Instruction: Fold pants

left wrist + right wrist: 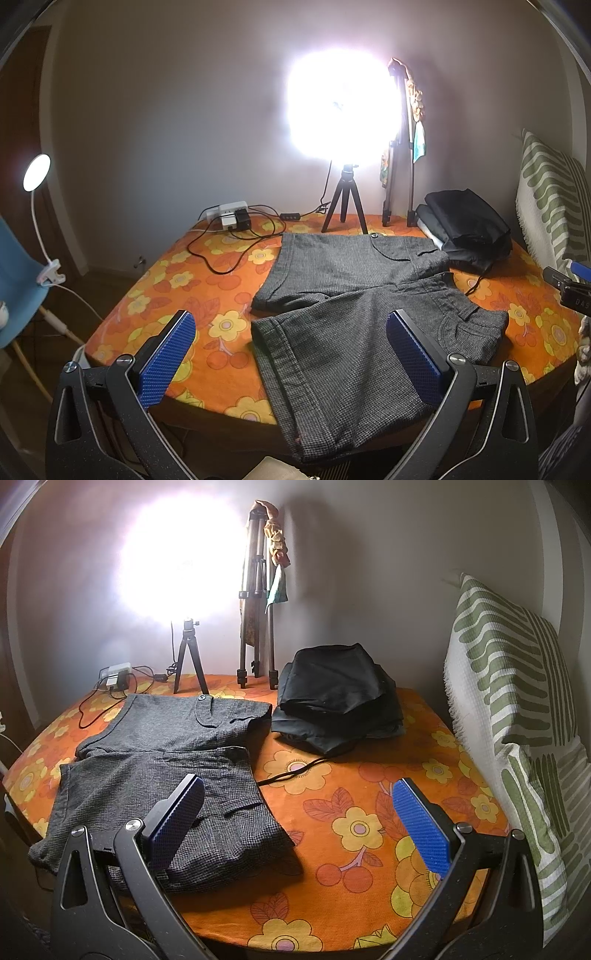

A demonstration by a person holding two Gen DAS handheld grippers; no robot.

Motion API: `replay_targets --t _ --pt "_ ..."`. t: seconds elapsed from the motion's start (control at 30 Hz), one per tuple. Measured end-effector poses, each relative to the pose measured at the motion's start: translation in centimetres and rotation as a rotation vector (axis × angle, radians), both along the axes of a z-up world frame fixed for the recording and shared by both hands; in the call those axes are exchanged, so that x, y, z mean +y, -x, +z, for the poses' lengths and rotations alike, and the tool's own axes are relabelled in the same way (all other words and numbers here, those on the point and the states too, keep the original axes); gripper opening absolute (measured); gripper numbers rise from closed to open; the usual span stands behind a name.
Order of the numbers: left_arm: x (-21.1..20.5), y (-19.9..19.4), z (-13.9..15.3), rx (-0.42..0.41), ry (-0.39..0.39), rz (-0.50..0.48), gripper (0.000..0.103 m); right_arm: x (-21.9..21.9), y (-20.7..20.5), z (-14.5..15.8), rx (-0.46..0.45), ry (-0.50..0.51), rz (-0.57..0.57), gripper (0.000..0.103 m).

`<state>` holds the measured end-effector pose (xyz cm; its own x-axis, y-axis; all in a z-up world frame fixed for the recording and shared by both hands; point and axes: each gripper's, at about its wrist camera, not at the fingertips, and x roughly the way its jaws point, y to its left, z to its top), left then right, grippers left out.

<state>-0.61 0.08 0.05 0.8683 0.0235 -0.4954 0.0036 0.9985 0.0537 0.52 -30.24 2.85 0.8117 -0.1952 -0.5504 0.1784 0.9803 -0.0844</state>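
Observation:
Grey checked short pants (354, 295) lie spread flat on the orange flowered table (184, 280), waistband to the right, near leg hanging over the front edge. They also show in the right wrist view (166, 760). My left gripper (290, 336) is open and empty, above the near leg's hem. My right gripper (299, 805) is open and empty, above the waistband corner and the bare cloth to its right. The right gripper's tip shows at the left wrist view's right edge (569, 284).
A stack of folded black clothes (336, 698) sits at the back right, with a black cord (295, 770) trailing out. A bright lamp on a small tripod (345, 199), a taller folded tripod (400, 147), a power strip with cables (231, 216). A green striped pillow (517, 701) at right.

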Motion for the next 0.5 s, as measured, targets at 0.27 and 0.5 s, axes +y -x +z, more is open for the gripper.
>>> replay_targets --t 0.27,0.5 --pt "0.05 -0.06 0.19 0.000 0.001 -0.002 0.103 0.09 -0.01 0.01 0.001 -0.001 0.002 0.103" --pt "-0.04 -0.08 0.19 -0.001 0.002 -0.001 0.103 0.08 0.01 0.01 0.001 -0.003 0.001 0.103"
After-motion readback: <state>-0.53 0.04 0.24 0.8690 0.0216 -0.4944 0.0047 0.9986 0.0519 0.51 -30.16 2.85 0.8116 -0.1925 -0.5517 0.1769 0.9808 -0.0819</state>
